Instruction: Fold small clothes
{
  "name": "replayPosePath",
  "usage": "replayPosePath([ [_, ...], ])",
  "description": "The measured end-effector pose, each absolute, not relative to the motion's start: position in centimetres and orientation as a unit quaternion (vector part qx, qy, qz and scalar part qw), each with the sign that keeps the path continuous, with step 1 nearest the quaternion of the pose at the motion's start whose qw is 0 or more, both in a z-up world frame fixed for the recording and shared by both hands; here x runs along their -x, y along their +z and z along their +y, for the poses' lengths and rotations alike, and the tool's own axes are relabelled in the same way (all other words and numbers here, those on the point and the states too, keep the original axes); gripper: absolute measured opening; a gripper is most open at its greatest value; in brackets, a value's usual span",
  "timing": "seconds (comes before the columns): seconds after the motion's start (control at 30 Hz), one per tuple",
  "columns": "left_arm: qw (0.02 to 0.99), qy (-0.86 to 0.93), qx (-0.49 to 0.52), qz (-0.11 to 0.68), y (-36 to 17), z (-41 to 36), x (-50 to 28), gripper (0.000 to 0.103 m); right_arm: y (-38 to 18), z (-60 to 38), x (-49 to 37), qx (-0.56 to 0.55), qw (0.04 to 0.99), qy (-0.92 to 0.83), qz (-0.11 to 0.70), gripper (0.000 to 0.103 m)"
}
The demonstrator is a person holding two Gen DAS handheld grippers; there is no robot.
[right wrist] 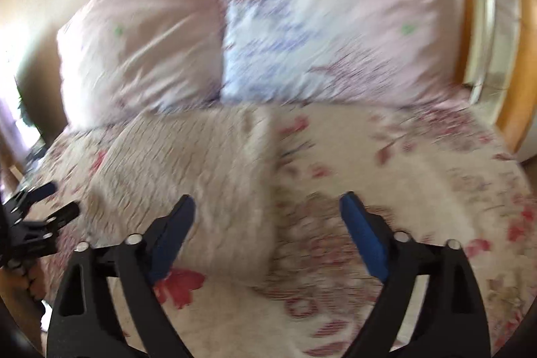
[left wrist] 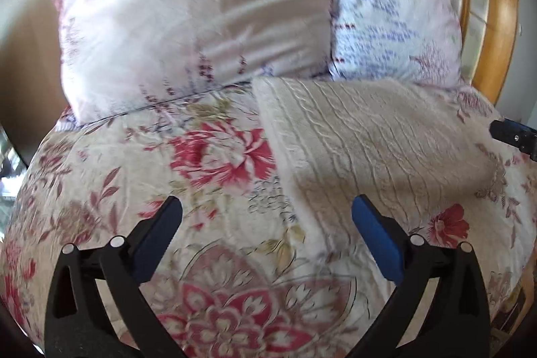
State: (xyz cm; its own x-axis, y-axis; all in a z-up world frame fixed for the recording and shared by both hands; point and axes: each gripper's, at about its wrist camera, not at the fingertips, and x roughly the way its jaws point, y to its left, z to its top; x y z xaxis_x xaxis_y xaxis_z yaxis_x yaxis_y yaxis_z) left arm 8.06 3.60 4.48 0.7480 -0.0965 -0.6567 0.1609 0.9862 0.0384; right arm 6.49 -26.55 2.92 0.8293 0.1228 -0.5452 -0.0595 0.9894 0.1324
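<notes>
Folding looks barely begun: a cream ribbed garment lies spread flat on the floral bedspread just below two pillows, while left tongs and right tongs hover above it, both released and empty.

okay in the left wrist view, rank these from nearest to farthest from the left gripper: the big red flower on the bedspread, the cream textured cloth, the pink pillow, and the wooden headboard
From the open left gripper:
1. Cream textured cloth, its near corner just ahead, toward the right finger.
2. Big red flower on the bedspread, ahead and slightly left; close to the cloth's corner, so nearly a tie.
3. Pink pillow, behind both, left.
4. Wooden headboard, far right edge.
</notes>
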Motion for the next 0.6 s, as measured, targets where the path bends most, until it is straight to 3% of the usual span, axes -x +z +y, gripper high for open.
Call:
replayPosePath([
  [0.23, 0.922, -0.057, 0.028, 0.382, 3.4, 5.3, -6.0, 0.101, 2.4, -26.3, -3.8, -0.052, 0.961, 0.004, 0.273, 0.102],
  [0.6, 0.901, -0.02, -0.024, 0.433, 0.6, 1.0, -5.1, 0.101, -1.4, -21.5, -3.2, -0.064, 0.937, 0.036, 0.342, 0.102],
])
